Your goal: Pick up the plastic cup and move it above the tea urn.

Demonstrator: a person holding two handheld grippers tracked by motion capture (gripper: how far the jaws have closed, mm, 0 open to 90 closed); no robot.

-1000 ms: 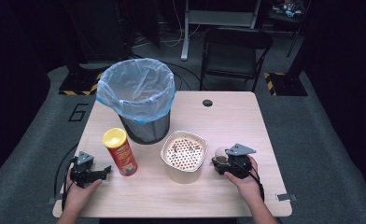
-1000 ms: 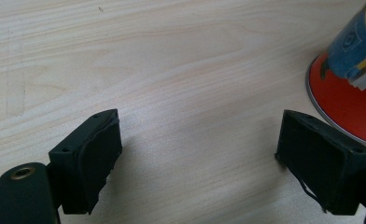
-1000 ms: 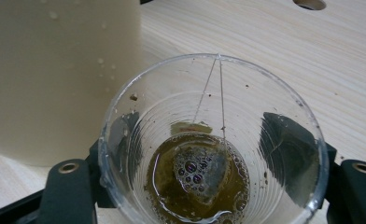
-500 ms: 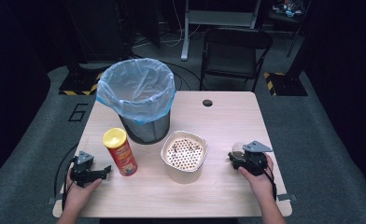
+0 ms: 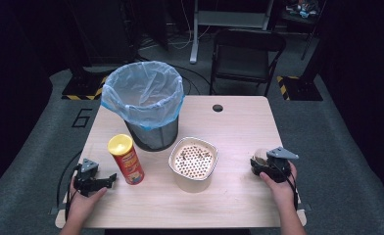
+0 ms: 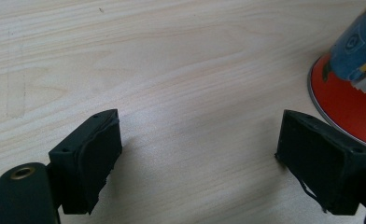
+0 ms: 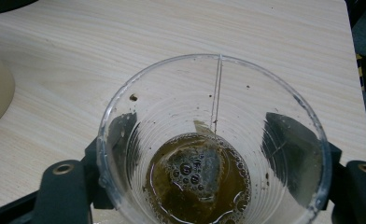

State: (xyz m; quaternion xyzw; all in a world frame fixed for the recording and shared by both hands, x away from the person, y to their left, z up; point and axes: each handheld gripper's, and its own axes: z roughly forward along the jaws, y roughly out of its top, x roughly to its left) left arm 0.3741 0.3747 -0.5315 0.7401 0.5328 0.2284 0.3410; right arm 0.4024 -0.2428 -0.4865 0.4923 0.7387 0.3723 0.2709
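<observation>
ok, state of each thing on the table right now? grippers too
Clear plastic cup: upright, brown dregs and a tea bag at the bottom, between the right gripper's jaws.
Right gripper: jaws around the cup, just been opening.
Left gripper: open, nothing between its jaws.
Red chip can with yellow lid: upright, lidded.
Blue-lined black bin: upright, open.
Beige strainer tub: upright, scraps on its holes.

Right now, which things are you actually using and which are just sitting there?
In use:
- right tool, around the clear cup of brownish liquid
- strainer bowl

Just sitting there:
- chip can
- lined bin
- left tool, open over bare table
</observation>
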